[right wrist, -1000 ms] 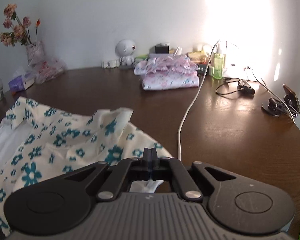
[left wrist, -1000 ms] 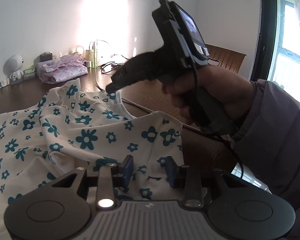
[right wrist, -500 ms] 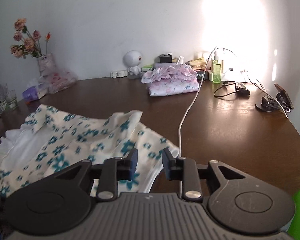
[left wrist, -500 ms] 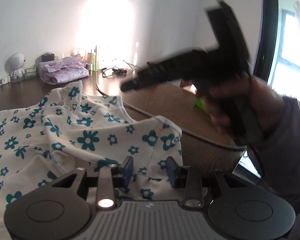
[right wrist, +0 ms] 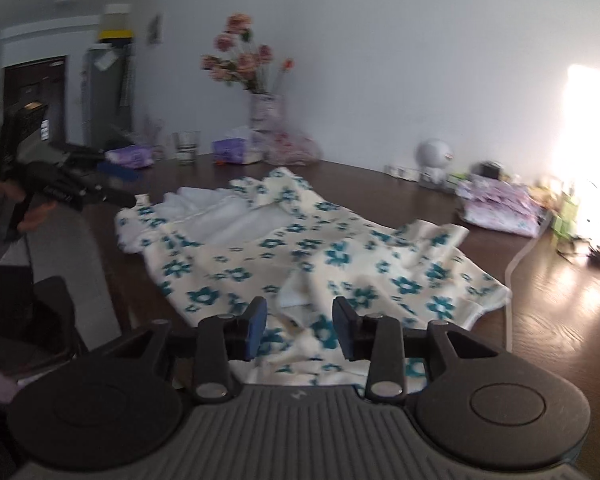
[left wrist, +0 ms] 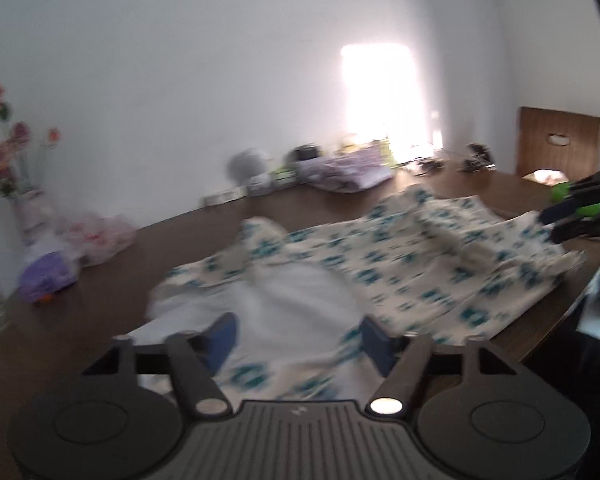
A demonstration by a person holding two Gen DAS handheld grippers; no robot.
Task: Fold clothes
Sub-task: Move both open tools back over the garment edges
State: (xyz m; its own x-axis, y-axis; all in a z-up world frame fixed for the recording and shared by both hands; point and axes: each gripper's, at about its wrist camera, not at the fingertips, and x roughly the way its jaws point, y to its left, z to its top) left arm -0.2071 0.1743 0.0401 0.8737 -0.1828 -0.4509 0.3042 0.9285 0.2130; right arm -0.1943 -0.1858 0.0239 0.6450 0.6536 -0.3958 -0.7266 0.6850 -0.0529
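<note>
A cream garment with teal flowers (right wrist: 320, 256) lies rumpled on the dark wooden table (right wrist: 560, 320), its white inside showing at one end (left wrist: 284, 300). My left gripper (left wrist: 300, 342) is open and empty, hovering over the garment's white end; it also shows held in a hand at the left of the right wrist view (right wrist: 80, 194). My right gripper (right wrist: 300, 326) is open and empty above the garment's near edge; it appears at the right edge of the left wrist view (left wrist: 580, 216). Both views are blurred.
A folded pink-patterned garment (right wrist: 500, 210) lies at the back by bottles and cables. A white cable (right wrist: 516, 260) runs beside the flowered garment. A vase of flowers (right wrist: 262, 116), tissue packs (right wrist: 228, 150), a glass (right wrist: 186, 146) and a round white gadget (right wrist: 434, 156) stand along the wall.
The right gripper opened, let go of the garment edge and swung left. The left gripper pulled away, widened and now faces the garment's white end. Both cameras turned fast.
</note>
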